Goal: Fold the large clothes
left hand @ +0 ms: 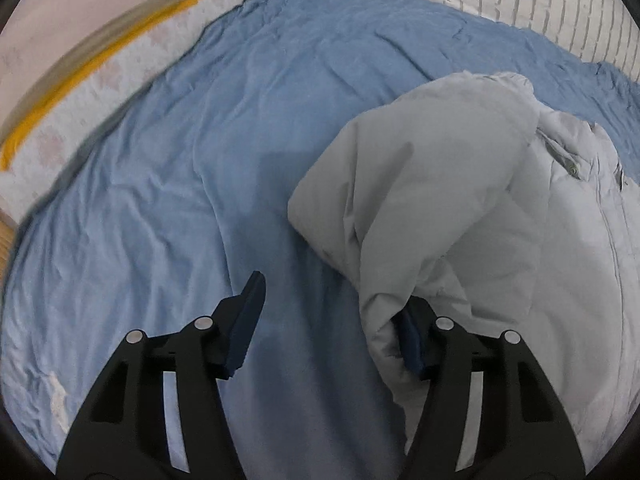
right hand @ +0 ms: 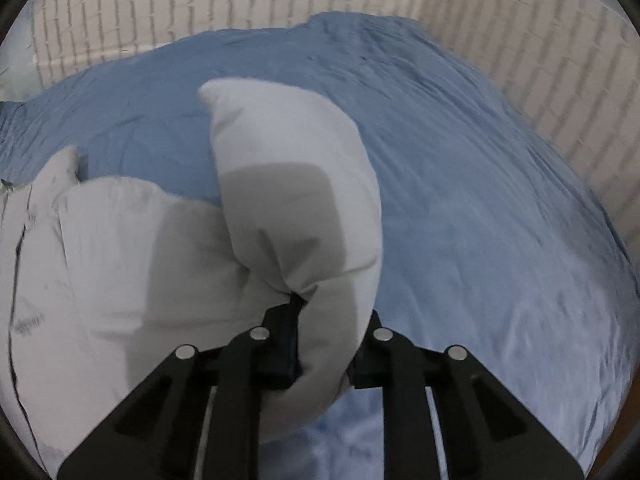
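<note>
A pale grey padded jacket (left hand: 440, 180) lies bunched on a blue bed sheet (left hand: 200, 160), right of centre in the left wrist view. My left gripper (left hand: 332, 296) is at its near left edge with the jaws wide apart. Only sheet shows in the gap, and a fold of the jacket drapes over the right finger (left hand: 412, 344). In the right wrist view the jacket (right hand: 100, 260) fills the left side. One puffy sleeve (right hand: 296, 160) runs up from my right gripper (right hand: 332, 312), which is shut on the sleeve's near end.
A white brick-pattern wall (left hand: 520, 0) (right hand: 560, 80) borders the bed's far side. A mattress edge with yellow piping (left hand: 80, 80) runs along the left. Bare wrinkled sheet (right hand: 480, 220) spreads right of the sleeve and left of the jacket.
</note>
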